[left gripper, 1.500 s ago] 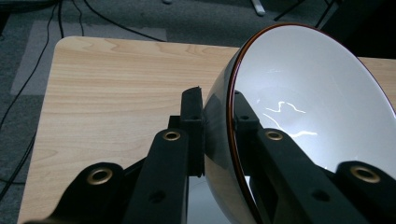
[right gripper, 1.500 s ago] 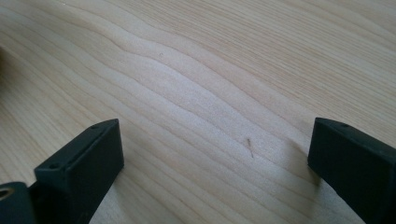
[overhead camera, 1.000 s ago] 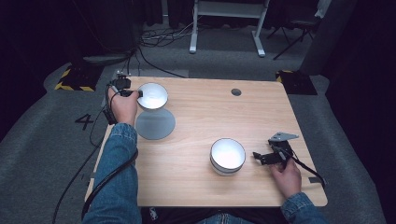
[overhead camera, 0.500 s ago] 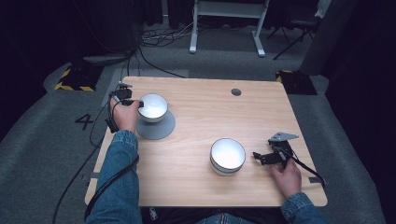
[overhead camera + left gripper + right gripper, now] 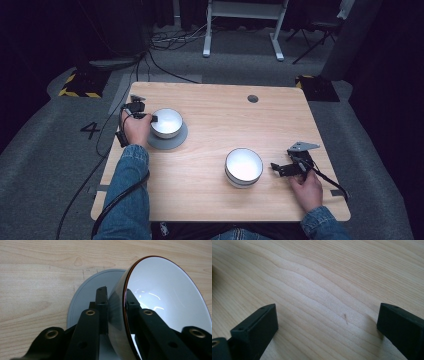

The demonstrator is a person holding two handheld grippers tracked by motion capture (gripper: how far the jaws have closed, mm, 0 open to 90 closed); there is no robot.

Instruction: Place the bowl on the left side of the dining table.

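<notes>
Fingers of the left gripper pinch the white bowl's rim; right gripper's fingers spread.

Left gripper, seen along its two black jaws, which rise from the lower edge. The jaws are clamped on the near wall of a glossy white ceramic bowl with a thin dark reddish rim: one jaw lies against the grey outer wall, the other inside against the white interior, with the rim standing between them. The bowl appears tilted, its opening turned to the right. Beneath and behind the bowl lies a flat round grey plate, its curved edge emerging to the left of the bowl. The plate rests on a light wooden tabletop with visible grain, which extends left of and beyond the bowl.
</notes>
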